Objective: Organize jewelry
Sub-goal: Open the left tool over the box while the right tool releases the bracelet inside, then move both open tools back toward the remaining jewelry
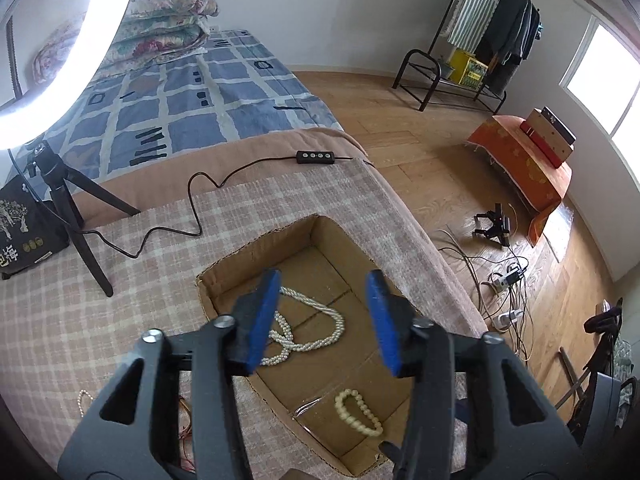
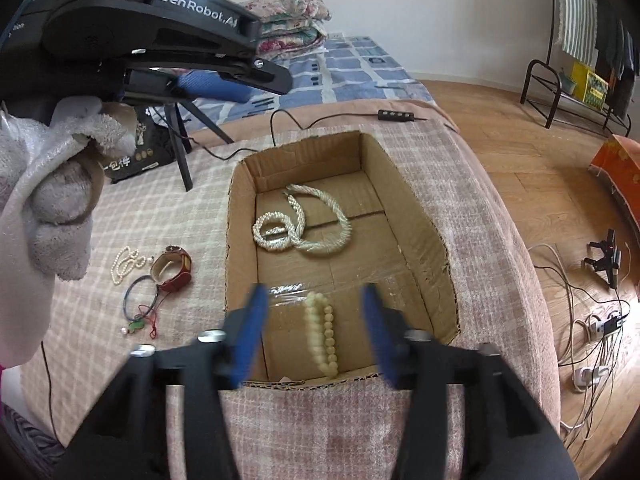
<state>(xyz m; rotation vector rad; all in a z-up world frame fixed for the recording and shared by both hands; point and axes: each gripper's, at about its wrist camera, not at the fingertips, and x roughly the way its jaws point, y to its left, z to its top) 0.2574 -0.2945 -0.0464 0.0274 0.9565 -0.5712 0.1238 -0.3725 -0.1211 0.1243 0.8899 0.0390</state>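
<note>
Cardboard box takes the pearls

Brown open cardboard box (image 2: 240, 216) sits on a pink checked cloth. Inside lie a twisted white pearl necklace (image 2: 320, 240) and a cream bead bracelet (image 2: 322, 332). Both left tongs (image 1: 322, 320) and right tongs (image 2: 314, 332) stand apart above the box, empty. Beside the box, on the cloth, rest a red leather watch (image 2: 176, 268), a thin dark bangle (image 2: 138, 296) and a small pearl string (image 2: 126, 262).

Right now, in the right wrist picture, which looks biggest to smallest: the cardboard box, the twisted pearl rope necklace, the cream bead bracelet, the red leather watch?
1. Open brown cardboard box.
2. Twisted white pearl rope necklace.
3. Cream bead bracelet and red leather watch look alike; the bracelet lies nearer the camera, so I won't rank them.
</note>
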